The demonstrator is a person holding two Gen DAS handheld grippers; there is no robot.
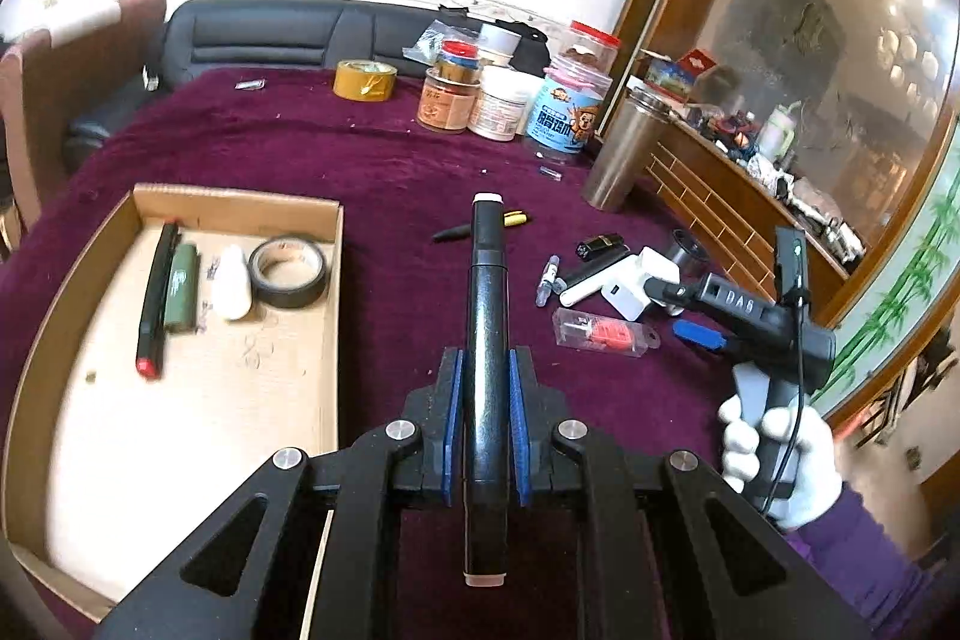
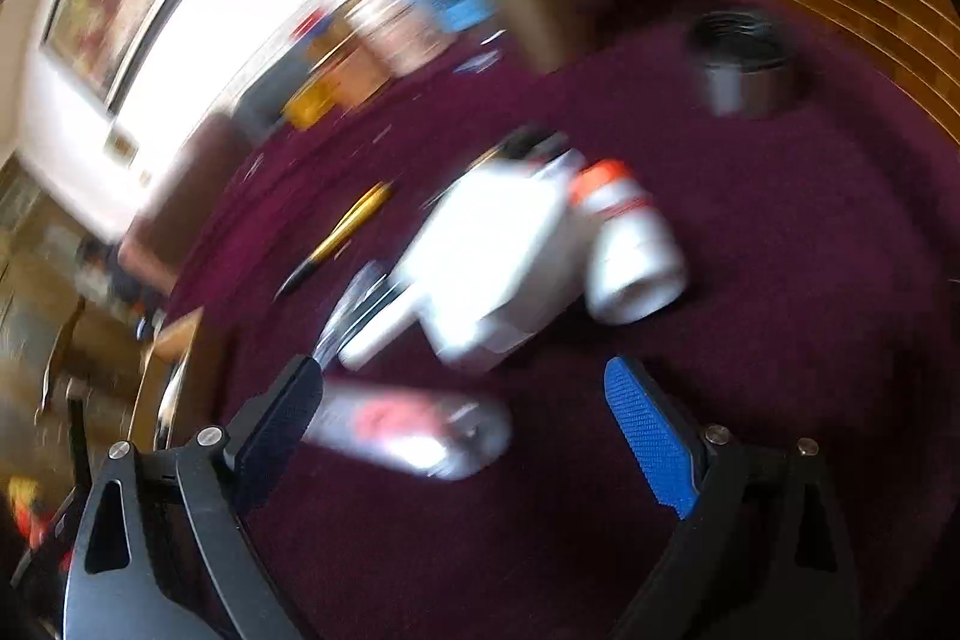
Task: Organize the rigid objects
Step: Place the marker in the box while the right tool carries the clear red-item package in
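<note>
left gripper point(image 1: 486, 418): clamping a black marker point(image 1: 487, 316) between its blue pads point(image 1: 453, 424), marker lying along the fingers, white cap end pointing to the far edge of the table point(image 1: 360, 148).
marker position: hanging above the maroon cloth, just right of the cardboard box point(image 1: 180, 388), not touching the box.
cardboard box: sitting at the left edge of the table, open top. Holding, in a row at its far end: a black pen with red tip point(image 1: 155, 298), a green lighter point(image 1: 183, 292), a white oval piece point(image 1: 233, 289), a roll of black tape point(image 1: 289, 271).
right gripper point(image 2: 474, 430): jaws standing wide apart, gripping nothing. In the left view it is hovering over the clutter near the right edge, held by a white-gloved hand point(image 1: 780, 460).
right view: heavily motion-blurred, detail is limited.
between right fingers: a clear packet with red contents point(image 2: 414, 430) lying on the cloth, reaching the left finger; contact cannot be told.
loose items, right side: white charger point(image 1: 636, 289), white stick point(image 1: 585, 289), yellow-black pen point(image 1: 480, 227), small black case point(image 1: 600, 244), blue item point(image 1: 699, 334), white bottle with orange cap point(image 2: 630, 244).
far edge: yellow tape roll point(image 1: 366, 80), group of jars point(image 1: 510, 100), steel tumbler point(image 1: 624, 148) toward the far right corner.
</note>
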